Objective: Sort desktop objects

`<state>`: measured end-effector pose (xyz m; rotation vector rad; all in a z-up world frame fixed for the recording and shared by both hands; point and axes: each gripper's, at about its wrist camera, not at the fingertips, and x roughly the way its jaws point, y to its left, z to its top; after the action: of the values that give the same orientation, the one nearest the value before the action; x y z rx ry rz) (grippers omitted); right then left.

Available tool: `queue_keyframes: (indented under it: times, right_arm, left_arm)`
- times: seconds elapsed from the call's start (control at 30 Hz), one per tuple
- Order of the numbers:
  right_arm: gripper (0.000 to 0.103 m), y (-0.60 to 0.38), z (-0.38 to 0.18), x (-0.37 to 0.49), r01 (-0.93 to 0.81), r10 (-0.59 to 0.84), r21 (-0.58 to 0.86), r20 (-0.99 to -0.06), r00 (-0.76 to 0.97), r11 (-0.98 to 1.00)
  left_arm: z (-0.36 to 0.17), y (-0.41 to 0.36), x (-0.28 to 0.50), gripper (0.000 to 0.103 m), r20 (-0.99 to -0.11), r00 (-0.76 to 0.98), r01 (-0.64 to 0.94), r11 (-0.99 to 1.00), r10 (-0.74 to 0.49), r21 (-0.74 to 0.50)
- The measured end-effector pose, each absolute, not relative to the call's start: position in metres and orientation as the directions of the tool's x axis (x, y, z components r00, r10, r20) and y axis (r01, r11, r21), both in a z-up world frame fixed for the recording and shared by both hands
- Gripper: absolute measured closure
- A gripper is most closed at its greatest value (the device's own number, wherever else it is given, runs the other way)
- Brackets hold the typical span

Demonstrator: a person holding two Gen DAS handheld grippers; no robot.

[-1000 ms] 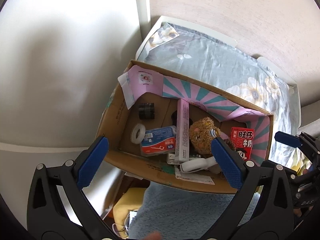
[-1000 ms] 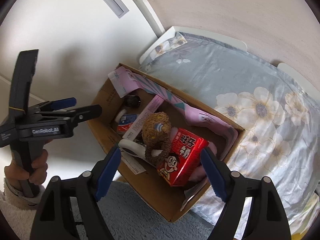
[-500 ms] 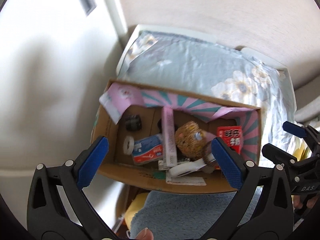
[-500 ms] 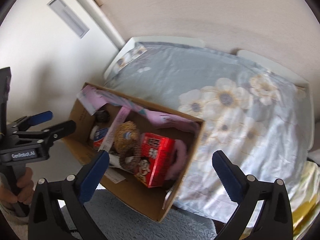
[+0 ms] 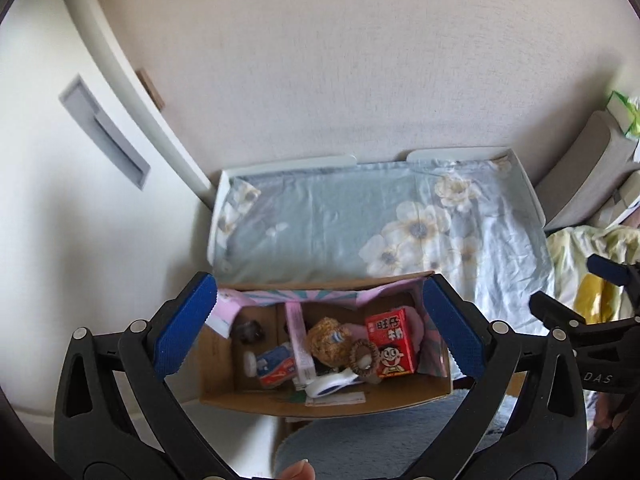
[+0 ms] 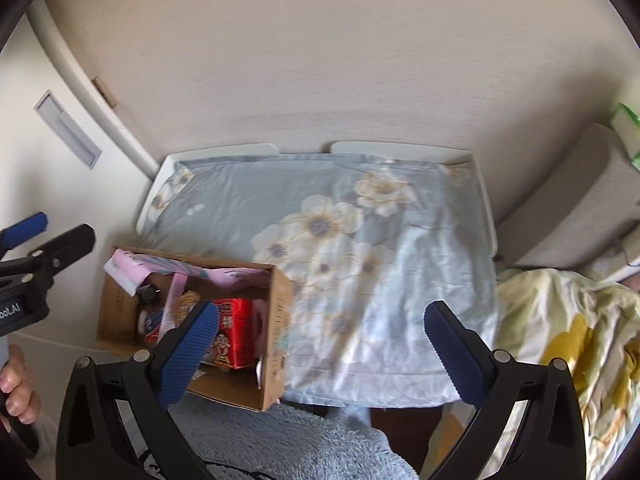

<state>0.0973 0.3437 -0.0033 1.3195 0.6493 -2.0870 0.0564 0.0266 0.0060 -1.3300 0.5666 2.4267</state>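
Your left gripper (image 5: 320, 338) hangs wide open and empty, its fingers framing the cardboard box (image 5: 320, 402) from above; your right gripper (image 6: 320, 354) is equally spread, holding nothing, over the floral cloth (image 6: 360, 240) beside it; the things to sort sit packed inside the box, the red milk carton (image 5: 391, 342) against the plush toy (image 5: 326, 340), likely gathered there for picking out; the box walls stand tall, so come straight down; the tray rim (image 6: 486, 204) bounds open cloth for setting things.
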Motion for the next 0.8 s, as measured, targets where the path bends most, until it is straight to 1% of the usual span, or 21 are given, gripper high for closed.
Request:
queue_keyframes:
  times: [0.07, 0.3, 0.47, 0.6, 0.8]
  right_arm:
    - [0.000, 0.348, 0.001, 0.099, 0.682, -0.201, -0.109, -0.912, -0.359, -0.723]
    - [0.000, 0.355, 0.006, 0.102, 0.657, -0.181, -0.146, -0.897, -0.403, -0.740]
    - [0.000, 0.351, 0.013, 0.101, 0.651, -0.167, -0.218, -0.864, -0.475, -0.727]
    - [0.000, 0.349, 0.018, 0.093, 0.645, -0.167, -0.225, -0.856, -0.489, -0.730]
    - [0.000, 0.348, 0.011, 0.089, 0.626, -0.145, -0.231, -0.860, -0.489, -0.745]
  left_arm:
    - [0.011, 0.028, 0.057, 0.000, -0.844, -0.530, -0.451, -0.870, 0.082, 0.198]
    - [0.016, 0.026, 0.052, 0.000, -0.834, -0.538, -0.444, -0.883, 0.125, 0.154]
    - [0.022, 0.029, 0.045, 0.000, -0.819, -0.556, -0.430, -0.892, 0.142, 0.137]
    - [0.029, 0.034, 0.040, 0.000, -0.810, -0.567, -0.423, -0.897, 0.151, 0.129]
    - [0.012, 0.039, 0.041, 0.000, -0.837, -0.524, -0.427, -0.899, 0.157, 0.099]
